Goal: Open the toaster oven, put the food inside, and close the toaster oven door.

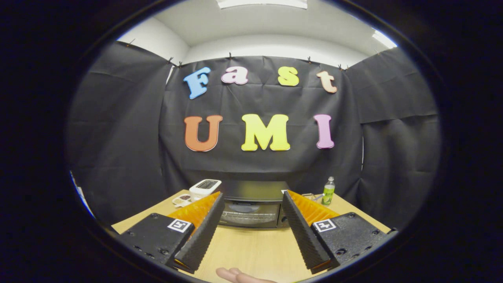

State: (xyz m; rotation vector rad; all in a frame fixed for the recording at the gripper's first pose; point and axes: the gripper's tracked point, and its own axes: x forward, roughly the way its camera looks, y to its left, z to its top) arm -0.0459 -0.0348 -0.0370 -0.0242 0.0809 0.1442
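claw: spread wide, released, grasping nothing; fingers apart with bare surface between them, touching no object.
pose: raised above the surface, aimed level toward the back of the booth, fingers reaching forward side by side.
hand: fingertips showing just below the fingers, near the front of the surface.
toaster oven: dark, set at the back of the surface, straight ahead and framed between the fingertips, beyond them; glass door shut.
white appliance: just left of the toaster oven, near the left fingertip.
small tray of food: beside the white appliance on its left; contents too small to tell.
green bottle: upright, right of the toaster oven, beyond the right finger.
small clear item: between bottle and oven; kind unclear.
path from claw to oven door: open wooden surface.
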